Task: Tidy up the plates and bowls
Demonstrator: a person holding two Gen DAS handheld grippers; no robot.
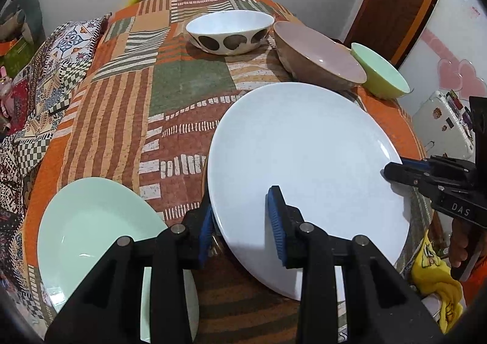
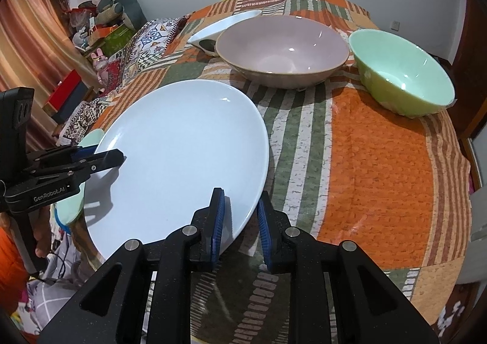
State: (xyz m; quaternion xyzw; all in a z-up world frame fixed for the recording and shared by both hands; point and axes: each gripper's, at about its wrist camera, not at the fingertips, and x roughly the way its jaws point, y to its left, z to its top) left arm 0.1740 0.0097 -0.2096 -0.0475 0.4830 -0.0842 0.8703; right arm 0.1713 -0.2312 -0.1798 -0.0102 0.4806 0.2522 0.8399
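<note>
A large white plate (image 1: 307, 173) is held tilted above the patterned tablecloth (image 1: 121, 119). My left gripper (image 1: 242, 222) grips its near-left rim, one finger above and one below. My right gripper (image 2: 240, 222) grips the opposite rim of the white plate (image 2: 182, 161). A mint plate (image 1: 97, 234) lies at the near left, and part of it shows under the white plate in the right wrist view (image 2: 91, 137). At the far side stand a white spotted bowl (image 1: 229, 30), a pink bowl (image 2: 281, 49) and a green bowl (image 2: 401, 73).
The tablecloth (image 2: 380, 176) drops off at the table's right and near edges. Cushions and clutter (image 2: 100, 36) lie beyond the left side. A yellow cloth (image 1: 435, 277) lies below the table at the right.
</note>
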